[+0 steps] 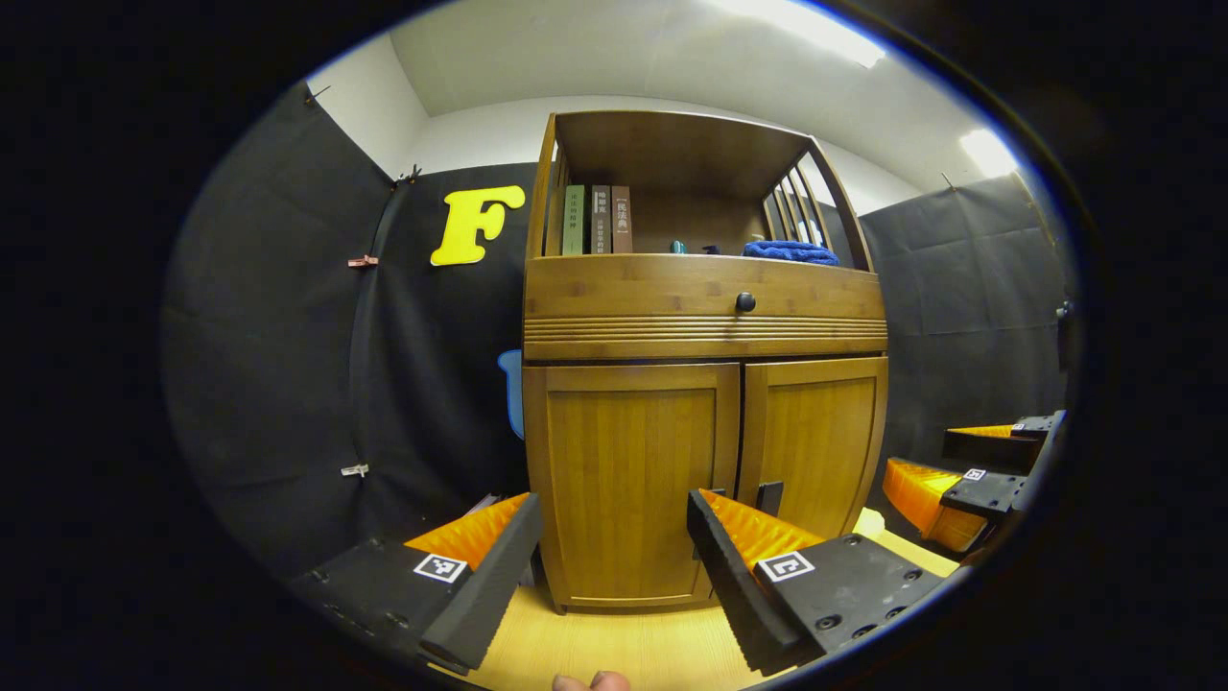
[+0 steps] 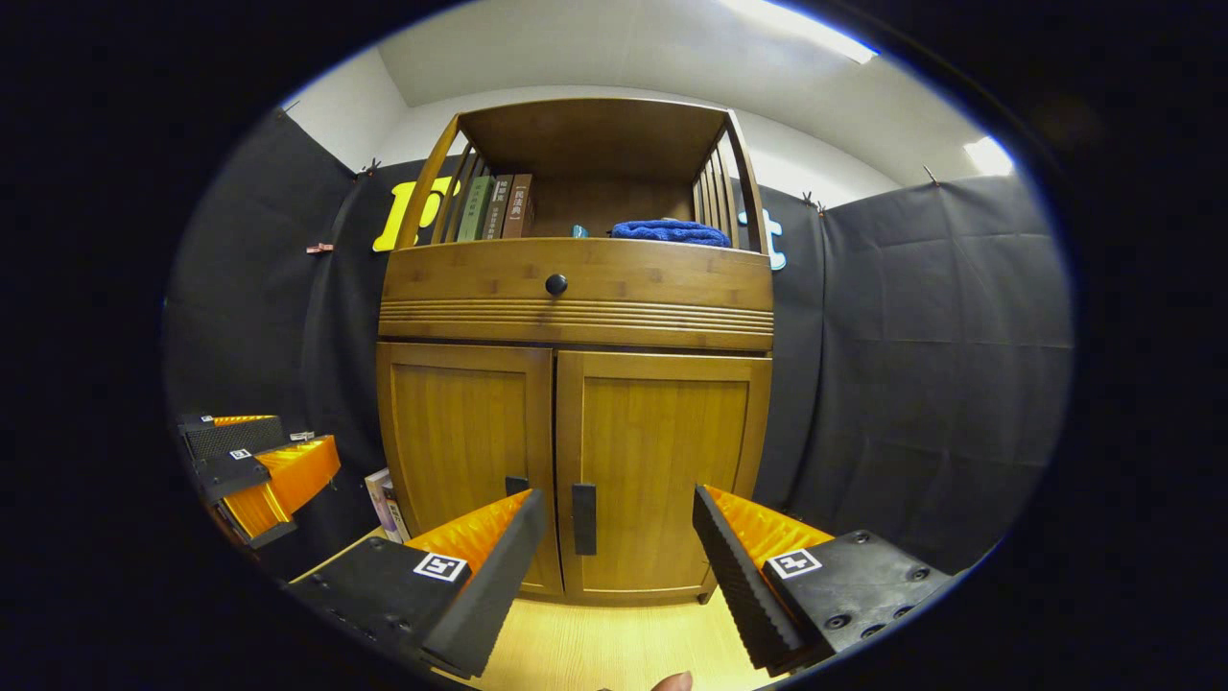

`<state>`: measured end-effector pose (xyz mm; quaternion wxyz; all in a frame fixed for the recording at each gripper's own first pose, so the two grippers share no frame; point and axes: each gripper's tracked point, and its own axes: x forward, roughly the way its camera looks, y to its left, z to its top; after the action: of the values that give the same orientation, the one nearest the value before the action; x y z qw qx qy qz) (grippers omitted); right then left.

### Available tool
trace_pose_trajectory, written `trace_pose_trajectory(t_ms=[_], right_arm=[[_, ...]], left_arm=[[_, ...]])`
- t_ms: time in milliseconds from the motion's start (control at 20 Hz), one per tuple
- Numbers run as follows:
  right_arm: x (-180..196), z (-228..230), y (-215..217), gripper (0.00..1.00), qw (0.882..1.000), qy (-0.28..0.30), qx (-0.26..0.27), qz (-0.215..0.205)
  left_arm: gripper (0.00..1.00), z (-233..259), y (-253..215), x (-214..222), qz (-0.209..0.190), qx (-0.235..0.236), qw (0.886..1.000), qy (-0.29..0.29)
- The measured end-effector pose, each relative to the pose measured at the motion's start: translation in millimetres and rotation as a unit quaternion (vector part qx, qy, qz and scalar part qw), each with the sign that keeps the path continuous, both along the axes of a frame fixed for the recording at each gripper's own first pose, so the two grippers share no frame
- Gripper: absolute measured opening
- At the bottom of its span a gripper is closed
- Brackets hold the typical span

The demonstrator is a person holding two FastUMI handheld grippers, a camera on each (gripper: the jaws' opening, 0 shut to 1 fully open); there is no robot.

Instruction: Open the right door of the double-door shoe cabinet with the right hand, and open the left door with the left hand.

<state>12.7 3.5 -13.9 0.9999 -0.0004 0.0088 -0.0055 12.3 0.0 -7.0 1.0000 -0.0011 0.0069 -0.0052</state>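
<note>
Before cabinet [image 2: 576, 317] | two doors closed | three books [image 2: 496, 206] | both grippers wide

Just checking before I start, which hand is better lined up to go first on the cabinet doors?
The right. In the right gripper view the right tongs are open and frame the right door's handle. The left tongs face the left door, whose handle sits behind one finger.

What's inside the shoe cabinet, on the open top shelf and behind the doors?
Top shelf: three upright books and a folded blue cloth. Both doors are closed, hiding whatever is behind them.
</note>
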Motion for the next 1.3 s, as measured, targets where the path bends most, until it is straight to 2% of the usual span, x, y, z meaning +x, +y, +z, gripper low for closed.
trace_pose_trajectory(t_ms=[100, 150, 200, 250, 450, 600, 750, 1000, 1100, 1150, 1200, 1250, 1300], right_arm=[[6, -2, 2, 0.99, 1.000, 0.001, 0.000, 0.002], [11, -4, 3, 0.95, 1.000, 0.002, -0.001, 0.004], [17, -7, 4, 0.97, 1.000, 0.003, 0.001, 0.006], [24, -11, 6, 0.99, 1.000, 0.006, 0.007, 0.011], [57, -21, 8, 0.96, 0.999, 0.015, 0.039, 0.029], [91, -44, 13, 0.99, 0.998, 0.024, 0.035, 0.035], [120, -73, 18, 0.98, 0.998, 0.037, 0.018, 0.042], [158, -115, 32, 0.97, 0.996, 0.062, 0.023, 0.066], [169, -128, 33, 0.91, 0.995, 0.073, 0.026, 0.066], [179, -137, 33, 0.80, 0.995, 0.079, 0.028, 0.063], [186, -144, 34, 0.75, 0.994, 0.085, 0.031, 0.060], [189, -150, 32, 0.63, 0.994, 0.090, 0.030, 0.056], [192, -153, 32, 0.61, 0.994, 0.094, 0.028, 0.056]], left_arm=[[0.94, -2, -1, 1, -0.001, -0.003, 1.000, 0.002], [0.93, -3, -2, 2, -0.001, -0.003, 1.000, 0.004], [0.93, -3, -2, 3, -0.002, -0.003, 1.000, 0.004], [0.93, -3, -2, 5, -0.001, 0.000, 1.000, 0.004], [0.93, -7, -1, 16, 0.007, 0.001, 1.000, 0.004], [0.93, -12, 0, 26, 0.014, -0.002, 1.000, 0.008], [0.94, -14, 1, 37, 0.025, -0.010, 1.000, 0.011], [0.93, -18, 7, 53, 0.044, -0.012, 0.999, 0.012], [0.93, -22, 10, 58, 0.050, -0.012, 0.999, 0.016], [0.93, -25, 11, 62, 0.053, -0.012, 0.998, 0.019], [0.93, -27, 12, 64, 0.057, -0.012, 0.998, 0.021], [0.93, -29, 13, 67, 0.059, -0.012, 0.998, 0.023], [0.93, -30, 14, 68, 0.062, -0.012, 0.998, 0.026]])
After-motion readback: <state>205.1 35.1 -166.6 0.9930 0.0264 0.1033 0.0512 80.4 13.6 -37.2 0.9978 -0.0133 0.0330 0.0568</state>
